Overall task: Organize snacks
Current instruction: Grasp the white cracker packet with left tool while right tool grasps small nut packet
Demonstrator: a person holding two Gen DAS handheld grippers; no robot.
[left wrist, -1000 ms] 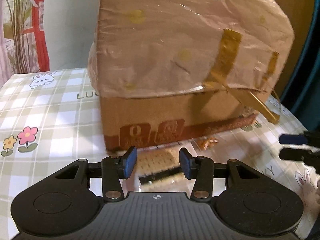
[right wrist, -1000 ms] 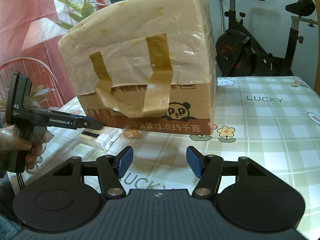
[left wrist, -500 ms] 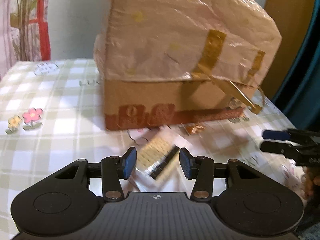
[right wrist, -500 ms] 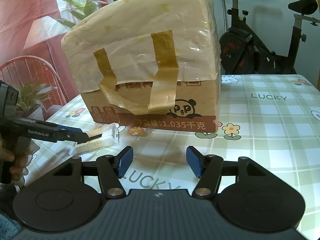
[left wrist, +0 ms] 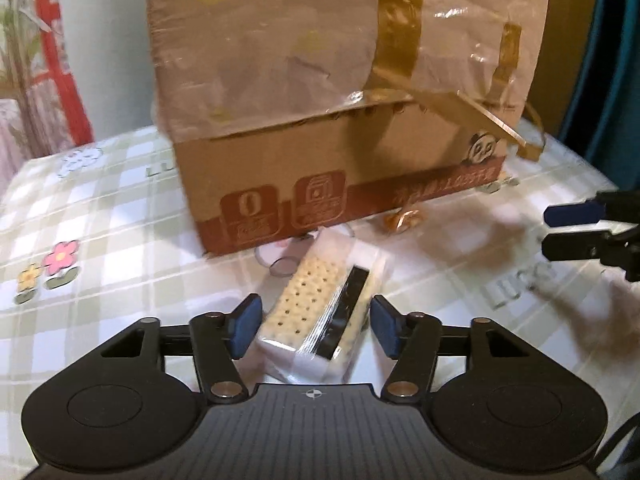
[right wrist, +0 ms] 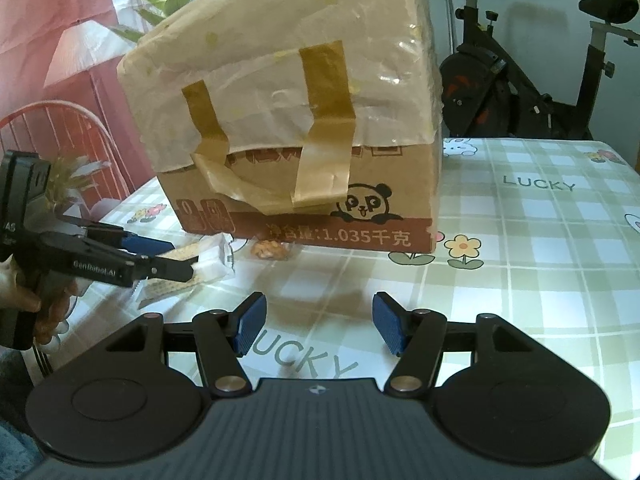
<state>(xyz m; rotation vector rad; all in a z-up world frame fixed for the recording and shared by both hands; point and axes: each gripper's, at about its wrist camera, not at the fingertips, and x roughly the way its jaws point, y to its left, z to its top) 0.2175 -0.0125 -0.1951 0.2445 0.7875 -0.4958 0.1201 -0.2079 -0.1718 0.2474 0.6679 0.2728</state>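
The left gripper (left wrist: 314,330) has just been opening around the cracker pack (left wrist: 320,320); its pads stand apart. Lift away slowly, straight up.

The right gripper (right wrist: 318,326) is half open and holds nothing.

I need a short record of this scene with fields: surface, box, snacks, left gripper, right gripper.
surface: table with a green checked cloth
box: cardboard box, upright, plastic sheet taped over its top
snacks: cracker pack on the cloth before the box; small wrapped snack at the box's base
left gripper: jaws have just been opening; cracker pack lies between them, pads clear of it
right gripper: open, nothing between its fingers
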